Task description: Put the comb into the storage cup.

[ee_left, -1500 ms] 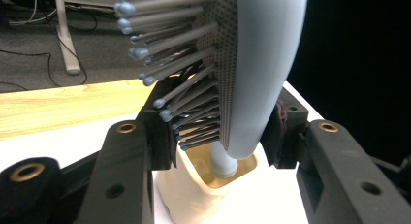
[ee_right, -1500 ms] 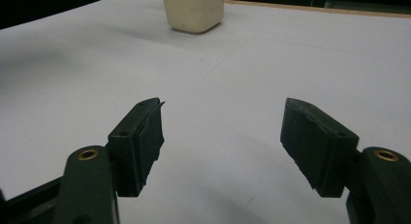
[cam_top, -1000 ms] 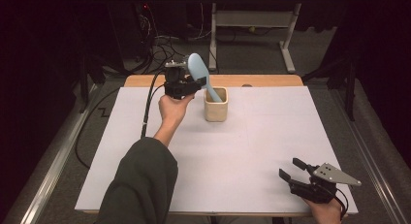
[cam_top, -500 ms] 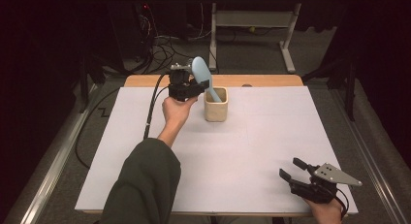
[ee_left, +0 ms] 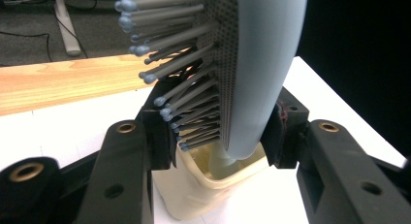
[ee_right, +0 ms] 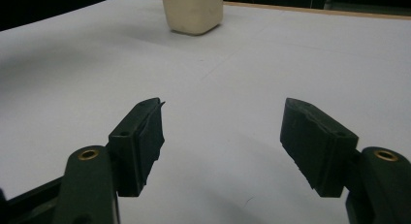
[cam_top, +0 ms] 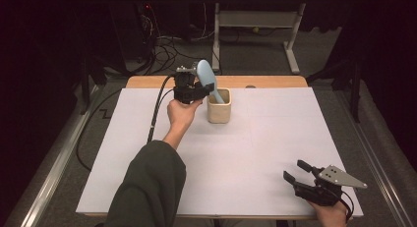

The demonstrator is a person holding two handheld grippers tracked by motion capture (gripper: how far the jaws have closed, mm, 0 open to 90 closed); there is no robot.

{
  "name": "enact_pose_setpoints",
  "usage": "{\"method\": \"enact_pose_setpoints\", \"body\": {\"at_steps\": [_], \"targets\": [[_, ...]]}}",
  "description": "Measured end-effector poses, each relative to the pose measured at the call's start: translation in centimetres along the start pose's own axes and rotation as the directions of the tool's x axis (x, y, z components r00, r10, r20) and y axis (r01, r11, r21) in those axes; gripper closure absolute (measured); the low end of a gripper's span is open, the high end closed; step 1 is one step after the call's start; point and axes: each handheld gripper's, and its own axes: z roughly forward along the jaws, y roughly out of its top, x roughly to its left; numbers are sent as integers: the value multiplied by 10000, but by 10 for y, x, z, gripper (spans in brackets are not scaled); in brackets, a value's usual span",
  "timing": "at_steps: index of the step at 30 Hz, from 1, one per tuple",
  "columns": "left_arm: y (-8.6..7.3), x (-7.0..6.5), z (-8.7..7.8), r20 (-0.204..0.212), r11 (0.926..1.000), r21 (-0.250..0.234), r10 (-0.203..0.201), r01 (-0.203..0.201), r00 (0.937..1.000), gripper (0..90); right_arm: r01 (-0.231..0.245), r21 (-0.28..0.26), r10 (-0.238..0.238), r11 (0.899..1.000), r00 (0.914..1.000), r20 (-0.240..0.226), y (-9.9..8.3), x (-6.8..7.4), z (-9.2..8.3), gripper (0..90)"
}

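Observation:
A light blue hairbrush [cam_top: 206,78] stands tilted with its handle down inside a cream square cup [cam_top: 219,105] at the back middle of the white table [cam_top: 255,153]. My left gripper [cam_top: 196,92] is shut on the brush's lower head, just left of the cup. In the left gripper view the brush [ee_left: 261,64] sits between the two jaws with its grey bristles pointing left, and the cup [ee_left: 213,185] is below it. My right gripper [cam_top: 293,172] rests open near the front right corner, with nothing between its jaws. The cup [ee_right: 192,10] shows far ahead in the right gripper view.
A wooden strip [cam_top: 265,82] runs along the table's far edge. Behind the table are cables [cam_top: 167,50] on the floor and a metal stand [cam_top: 255,20]. A black cable [cam_top: 157,109] trails from the left gripper across the table's left part.
The left gripper and the brush have shifted slightly right, toward the cup. The right gripper has not moved.

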Motion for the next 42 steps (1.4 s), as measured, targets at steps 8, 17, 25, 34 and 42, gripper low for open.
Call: {"method": "enact_pose_setpoints", "body": {"at_steps": [8, 17, 25, 34, 42], "targets": [[-1, 0, 3, -52, 10000, 64, -7, 7, 10000, 546, -15, -7, 15, 10000, 10000, -11, 0, 0, 0, 328], [-4, -2, 8, -97, 9996, 282, 50, -47, 9999, 543, 14, 11, -14, 10000, 10000, -37, 0, 1, 0, 329], [-7, -4, 12, -209, 9988, 474, 150, -140, 9997, 542, 54, -21, -54, 10000, 10000, -18, 0, 1, 0, 332], [-9, -4, 16, -278, 9981, 597, 143, -127, 9995, 541, 62, -42, -62, 10000, 10000, -7, 0, 1, 0, 333], [-9, -5, 17, -341, 9980, 609, 185, -164, 9992, 539, 105, -19, -105, 9999, 9999, 0, 0, 1, 0, 334]]}}
